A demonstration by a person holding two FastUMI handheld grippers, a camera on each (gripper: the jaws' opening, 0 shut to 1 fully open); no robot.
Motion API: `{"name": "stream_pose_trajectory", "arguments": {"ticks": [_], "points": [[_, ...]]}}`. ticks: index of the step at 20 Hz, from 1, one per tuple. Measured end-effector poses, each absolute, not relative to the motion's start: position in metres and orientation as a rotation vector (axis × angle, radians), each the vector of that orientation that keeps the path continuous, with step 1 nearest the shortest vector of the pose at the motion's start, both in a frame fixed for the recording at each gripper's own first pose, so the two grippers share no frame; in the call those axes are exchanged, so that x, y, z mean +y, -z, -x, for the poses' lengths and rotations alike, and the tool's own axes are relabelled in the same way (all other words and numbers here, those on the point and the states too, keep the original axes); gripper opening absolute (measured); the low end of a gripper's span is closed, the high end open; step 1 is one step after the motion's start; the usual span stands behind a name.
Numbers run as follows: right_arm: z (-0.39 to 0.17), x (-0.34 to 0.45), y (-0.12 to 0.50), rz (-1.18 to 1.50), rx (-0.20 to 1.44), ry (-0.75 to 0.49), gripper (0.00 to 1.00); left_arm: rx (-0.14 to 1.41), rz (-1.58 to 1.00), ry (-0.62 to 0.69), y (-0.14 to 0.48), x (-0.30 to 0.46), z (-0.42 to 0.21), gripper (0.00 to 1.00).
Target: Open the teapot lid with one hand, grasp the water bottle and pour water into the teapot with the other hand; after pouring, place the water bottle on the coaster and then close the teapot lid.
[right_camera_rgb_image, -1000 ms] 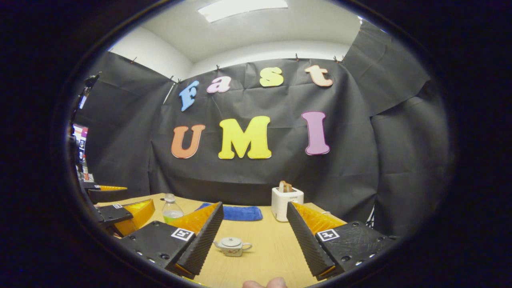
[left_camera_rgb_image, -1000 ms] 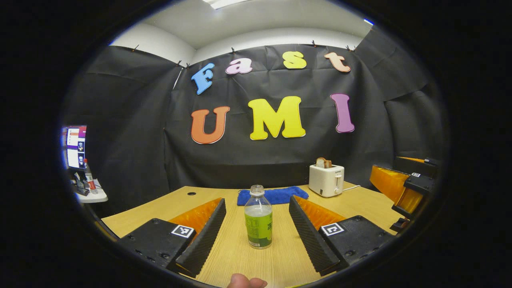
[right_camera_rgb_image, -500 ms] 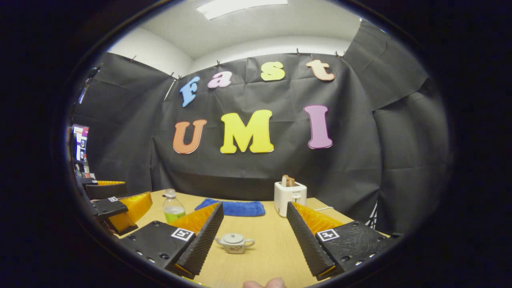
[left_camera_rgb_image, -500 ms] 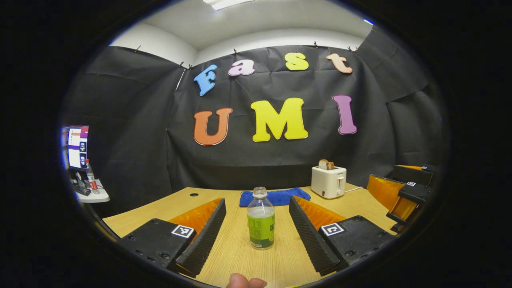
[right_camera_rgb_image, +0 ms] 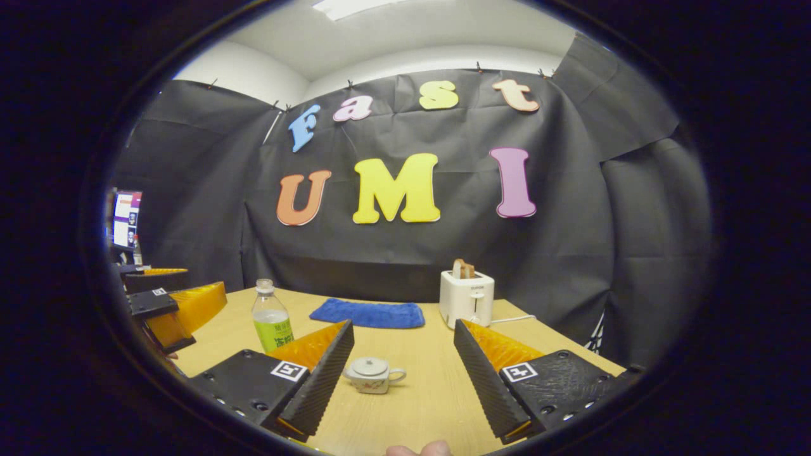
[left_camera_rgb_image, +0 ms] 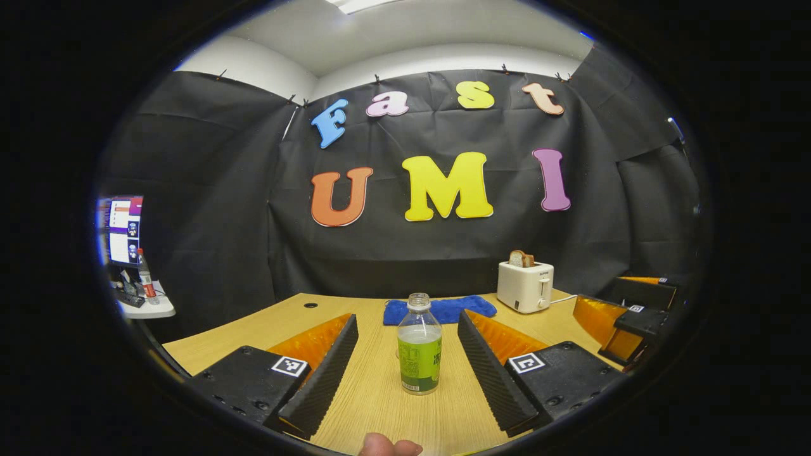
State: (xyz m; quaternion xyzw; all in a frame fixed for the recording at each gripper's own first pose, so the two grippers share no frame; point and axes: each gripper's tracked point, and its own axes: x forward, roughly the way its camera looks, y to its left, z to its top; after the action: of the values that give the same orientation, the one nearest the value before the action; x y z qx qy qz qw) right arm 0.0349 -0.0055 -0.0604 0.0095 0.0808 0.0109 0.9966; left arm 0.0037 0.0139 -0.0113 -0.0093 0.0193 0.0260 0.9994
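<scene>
A clear uncapped water bottle (left_camera_rgb_image: 419, 354) with a green label stands upright on the wooden table (left_camera_rgb_image: 253, 329). It is centred ahead of my open left gripper (left_camera_rgb_image: 408, 320), and neither finger touches it. In the right gripper view the same bottle (right_camera_rgb_image: 271, 316) stands at the left. A small pale teapot (right_camera_rgb_image: 374, 375) with its lid on sits on the table, low between the fingers of my open right gripper (right_camera_rgb_image: 403, 329), which is clear of it. The right gripper (left_camera_rgb_image: 633, 316) also shows at the right of the left gripper view, and the left gripper (right_camera_rgb_image: 171, 310) at the left of the right gripper view.
A blue cloth (left_camera_rgb_image: 440, 309) lies flat at the back of the table. A white toaster (left_camera_rgb_image: 524, 286) holding bread stands to its right, with a cord running off. A side table with a monitor (left_camera_rgb_image: 120, 231) stands beyond the table's left edge. A fingertip (left_camera_rgb_image: 386, 446) shows at the bottom.
The right gripper has dipped, so the wall, toaster and teapot sit higher in its view. In the left gripper view the bottle has drifted slightly right and the right gripper has dropped lower.
</scene>
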Motion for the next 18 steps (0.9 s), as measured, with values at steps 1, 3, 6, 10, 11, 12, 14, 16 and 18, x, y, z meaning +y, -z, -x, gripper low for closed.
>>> {"name": "stream_pose_trajectory", "arguments": {"ticks": [1,3,6,10,11,12,14,16,18], "points": [[-0.040,-0.004,0.067,-0.020,0.177,-0.027,0.95,0.042,0.018,-0.056,0.012,0.015,-0.003,0.99],[-0.053,0.001,0.079,-0.013,0.198,-0.038,0.97,0.044,0.016,-0.065,0.013,0.020,-0.003,0.99],[-0.075,0.009,0.094,-0.003,0.221,-0.047,0.95,0.053,0.012,-0.079,0.015,0.028,-0.004,0.99],[-0.102,0.025,0.124,0.030,0.274,-0.063,0.95,0.059,0.020,-0.093,0.017,0.037,-0.004,0.99],[-0.107,0.028,0.132,0.038,0.290,-0.066,0.95,0.059,0.020,-0.098,0.016,0.039,-0.004,0.99],[-0.111,0.029,0.139,0.042,0.305,-0.067,0.95,0.059,0.018,-0.102,0.016,0.041,-0.004,0.99],[-0.120,0.034,0.148,0.035,0.320,-0.066,0.97,0.060,0.018,-0.111,0.017,0.045,-0.005,0.99],[-0.126,0.036,0.156,0.031,0.336,-0.066,0.95,0.066,0.023,-0.121,0.020,0.050,-0.006,0.99],[-0.132,0.041,0.163,0.028,0.347,-0.067,0.97,0.073,0.025,-0.127,0.021,0.052,-0.007,0.99]]}}
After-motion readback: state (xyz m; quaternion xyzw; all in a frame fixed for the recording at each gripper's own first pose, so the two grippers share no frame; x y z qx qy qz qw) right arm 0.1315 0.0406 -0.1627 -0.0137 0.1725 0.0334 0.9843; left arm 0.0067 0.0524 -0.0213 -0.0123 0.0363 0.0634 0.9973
